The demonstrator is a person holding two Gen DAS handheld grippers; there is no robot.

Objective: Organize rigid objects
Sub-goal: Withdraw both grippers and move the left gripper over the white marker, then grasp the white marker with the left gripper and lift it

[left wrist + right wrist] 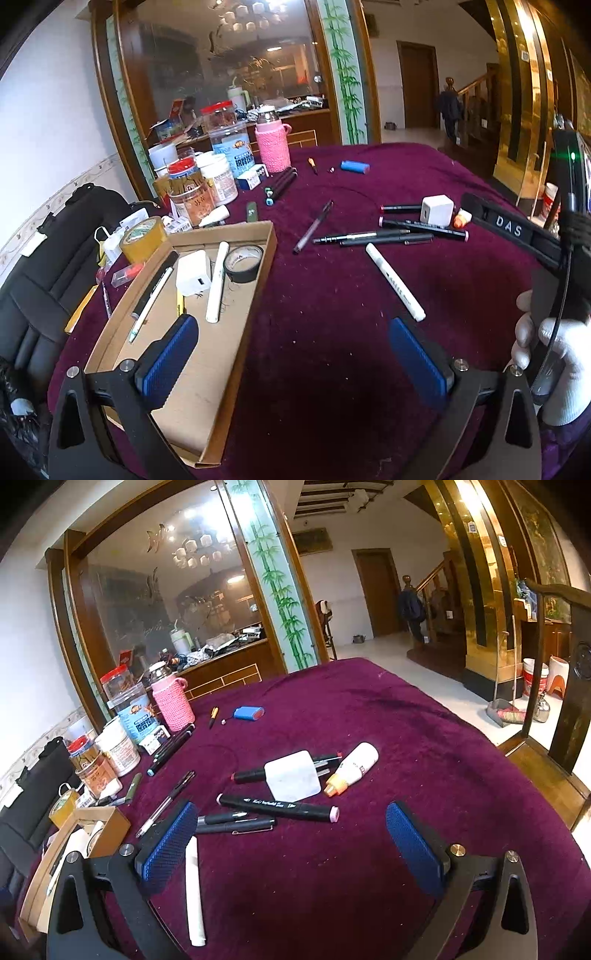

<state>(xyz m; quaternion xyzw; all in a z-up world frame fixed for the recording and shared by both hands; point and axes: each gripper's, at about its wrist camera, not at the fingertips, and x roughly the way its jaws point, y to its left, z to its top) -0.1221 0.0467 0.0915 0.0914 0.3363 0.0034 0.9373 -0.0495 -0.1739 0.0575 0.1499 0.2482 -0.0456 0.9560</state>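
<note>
Round table under a maroon cloth point(332, 295), cluttered. Left gripper point(295, 362) hangs over the near edge, jaws spread wide, nothing between the blue pads point(168, 363); its left finger sits above the cardboard tray point(236, 332). Right gripper point(291, 849) also spread wide and empty, hovering over bare cloth; a white-gloved hand point(554, 362) holds its handle at the right of the left-wrist view.

Tray lies at the left side of the table. Inside it: white charger cube point(192, 272), white marker point(218, 280), black tape roll point(243, 263), a thin white pen point(151, 304) along the left wall beside a black pen.

Loose on the cloth, to the right of the tray: a second white marker point(395, 282), lying diagonally just beyond the left gripper's right finger; in the right-wrist view it runs under the right gripper's left finger. Farther out, a clear pen point(314, 227), two black pens point(369, 237) side by side, a long black marker with pink ends point(277, 806), a second white cube point(293, 775) resting on darker markers, and a small white bottle with orange cap point(352, 768) just beside the cube.

Far side: blue lighter-like block point(354, 167), pink knit-covered bottle point(273, 147), jars and tubs point(218, 177) grouped at the left rim, yellow tape roll point(144, 238) just outside the tray.
</note>
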